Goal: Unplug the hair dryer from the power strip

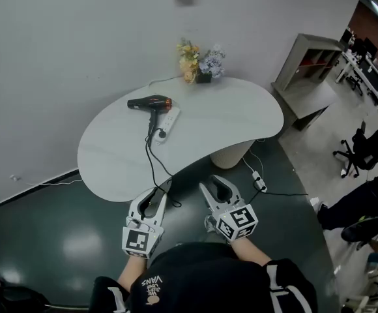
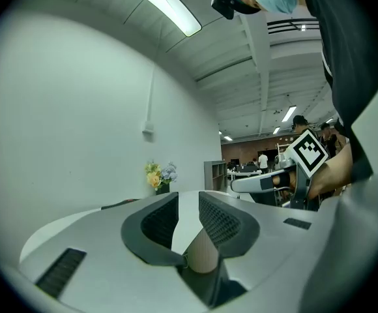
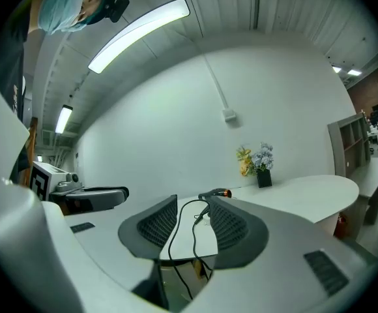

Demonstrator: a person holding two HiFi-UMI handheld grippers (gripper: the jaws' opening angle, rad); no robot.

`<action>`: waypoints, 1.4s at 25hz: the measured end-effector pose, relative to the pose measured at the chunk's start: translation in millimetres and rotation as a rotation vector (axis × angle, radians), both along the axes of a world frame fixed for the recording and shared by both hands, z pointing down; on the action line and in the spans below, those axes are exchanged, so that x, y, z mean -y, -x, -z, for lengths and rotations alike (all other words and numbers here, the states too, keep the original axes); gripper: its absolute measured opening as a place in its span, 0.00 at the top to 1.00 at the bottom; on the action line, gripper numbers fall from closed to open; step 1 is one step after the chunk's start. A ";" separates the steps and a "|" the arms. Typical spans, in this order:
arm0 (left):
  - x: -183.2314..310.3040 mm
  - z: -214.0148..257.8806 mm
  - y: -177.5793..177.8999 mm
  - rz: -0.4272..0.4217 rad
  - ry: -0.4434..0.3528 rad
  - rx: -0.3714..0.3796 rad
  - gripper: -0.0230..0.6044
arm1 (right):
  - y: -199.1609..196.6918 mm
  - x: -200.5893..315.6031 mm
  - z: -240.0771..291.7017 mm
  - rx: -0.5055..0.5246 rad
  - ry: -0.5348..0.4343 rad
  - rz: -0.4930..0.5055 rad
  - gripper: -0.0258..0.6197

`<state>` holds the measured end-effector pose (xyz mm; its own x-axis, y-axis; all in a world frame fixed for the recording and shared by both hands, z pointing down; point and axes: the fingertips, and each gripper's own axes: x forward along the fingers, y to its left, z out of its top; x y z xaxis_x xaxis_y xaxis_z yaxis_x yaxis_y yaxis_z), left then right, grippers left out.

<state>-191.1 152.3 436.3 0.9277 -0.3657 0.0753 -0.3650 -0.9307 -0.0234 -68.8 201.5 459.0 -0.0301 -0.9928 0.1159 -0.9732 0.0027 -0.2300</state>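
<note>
A black hair dryer (image 1: 150, 102) lies on the white table (image 1: 241, 113), its nozzle end glowing orange. Beside it lies a white power strip (image 1: 169, 120) with the dryer's plug (image 1: 161, 134) in its near end. The black cord (image 1: 155, 168) runs from the plug over the table's front edge and hangs down. My left gripper (image 1: 153, 194) and right gripper (image 1: 218, 186) are held side by side in front of the table, short of its edge, both open with nothing between the pads. In the right gripper view, the dryer (image 3: 216, 193) and cord (image 3: 176, 233) show far off through the right gripper's (image 3: 192, 217) jaws.
A small vase of flowers (image 1: 199, 62) stands at the table's back edge by the wall. A second power strip (image 1: 259, 182) lies on the dark floor right of the table's pedestal (image 1: 231, 154). A shelf unit (image 1: 306, 64), an office chair (image 1: 358, 150) and a person (image 1: 365, 204) are at the right.
</note>
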 end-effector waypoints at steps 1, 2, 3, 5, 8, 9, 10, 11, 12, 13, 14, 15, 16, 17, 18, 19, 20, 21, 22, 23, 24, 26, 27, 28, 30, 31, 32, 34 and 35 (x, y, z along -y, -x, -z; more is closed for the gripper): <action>3.1 -1.5 -3.7 0.008 0.005 0.004 0.82 | -3.4 3.0 -1.7 0.004 0.006 0.009 0.74; 5.8 -2.4 -8.0 0.016 0.010 0.006 0.82 | -7.5 5.8 -3.4 0.006 0.010 0.017 0.74; 8.3 -3.3 -12.8 0.025 0.014 0.007 0.81 | -12.2 8.5 -4.9 0.006 0.015 0.023 0.74; 13.6 -7.4 -22.2 0.042 0.019 0.019 0.79 | -22.8 14.3 -7.3 0.006 0.023 0.034 0.74; 20.6 -11.6 -37.0 0.066 0.030 0.030 0.76 | -38.5 23.5 -9.8 0.010 0.030 0.056 0.74; 22.9 -14.0 -41.5 0.075 0.030 0.038 0.76 | -43.7 26.6 -11.1 0.011 0.033 0.065 0.74; 25.5 -17.3 -46.0 0.085 0.029 0.048 0.76 | -49.2 29.8 -12.6 0.012 0.036 0.076 0.74; 28.1 -20.3 -51.0 0.096 0.028 0.057 0.76 | -55.0 33.3 -14.4 0.012 0.040 0.087 0.73; 30.5 -22.6 -56.2 0.108 0.030 0.063 0.76 | -60.9 36.8 -16.1 0.013 0.044 0.099 0.73; 32.7 -24.4 -61.5 0.120 0.032 0.067 0.75 | -66.7 40.3 -17.8 0.013 0.048 0.111 0.73; 34.5 -26.0 -66.6 0.133 0.036 0.071 0.75 | -72.4 43.4 -19.2 0.013 0.051 0.124 0.73; 36.1 -27.5 -71.5 0.147 0.040 0.075 0.74 | -77.9 46.4 -20.2 0.013 0.054 0.136 0.73; 37.8 -29.1 -76.4 0.162 0.044 0.079 0.73 | -83.5 49.5 -21.1 0.012 0.056 0.150 0.73; 39.9 -31.0 -81.4 0.179 0.048 0.082 0.73 | -89.3 52.9 -22.1 0.011 0.058 0.164 0.73; 42.5 -33.3 -86.5 0.196 0.051 0.085 0.71 | -95.2 56.5 -23.4 0.009 0.060 0.180 0.73; 45.4 -35.7 -91.8 0.214 0.054 0.088 0.71 | -101.1 60.4 -24.9 0.006 0.062 0.196 0.73; 48.5 -38.2 -97.1 0.232 0.056 0.090 0.71 | -107.2 64.3 -26.6 0.004 0.064 0.211 0.72; 51.7 -40.4 -102.1 0.249 0.057 0.093 0.70 | -113.1 68.0 -28.2 0.002 0.065 0.226 0.72; 54.7 -42.1 -106.7 0.267 0.057 0.095 0.70 | -118.8 71.4 -29.6 0.000 0.066 0.240 0.72; 57.4 -43.3 -110.8 0.286 0.057 0.096 0.70 | -124.2 74.5 -30.9 -0.002 0.068 0.254 0.72; 60.2 -44.1 -114.3 0.306 0.056 0.096 0.70 | -129.0 77.5 -32.2 -0.004 0.070 0.268 0.72; 65.2 -44.7 -120.0 0.343 0.052 0.095 0.70 | -136.9 83.5 -34.4 -0.008 0.074 0.298 0.72; 67.2 -44.8 -122.5 0.359 0.050 0.096 0.70 | -140.3 86.2 -35.1 -0.010 0.076 0.311 0.72; 68.8 -45.0 -125.0 0.372 0.049 0.097 0.70 | -143.4 88.9 -35.7 -0.013 0.078 0.324 0.72; 71.1 -46.1 -129.1 0.392 0.051 0.100 0.70 | -148.8 94.4 -37.2 -0.016 0.081 0.342 0.72; 72.1 -47.2 -130.5 0.400 0.053 0.103 0.70 | -150.7 97.2 -38.0 -0.015 0.081 0.347 0.72; 73.0 -48.8 -131.3 0.405 0.055 0.107 0.69 | -152.0 99.8 -38.8 -0.013 0.081 0.350 0.72; 76.8 -53.4 -132.0 0.416 0.058 0.116 0.69 | -153.0 105.6 -40.6 -0.006 0.081 0.353 0.72; 80.3 -56.0 -132.3 0.422 0.061 0.119 0.69 | -152.9 109.5 -42.1 -0.004 0.082 0.355 0.72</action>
<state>-58.8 72.0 492.3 0.6820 -0.7019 0.2053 -0.7111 -0.7020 -0.0378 84.1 92.1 501.1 -0.3710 -0.9077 0.1960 -0.9157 0.3226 -0.2395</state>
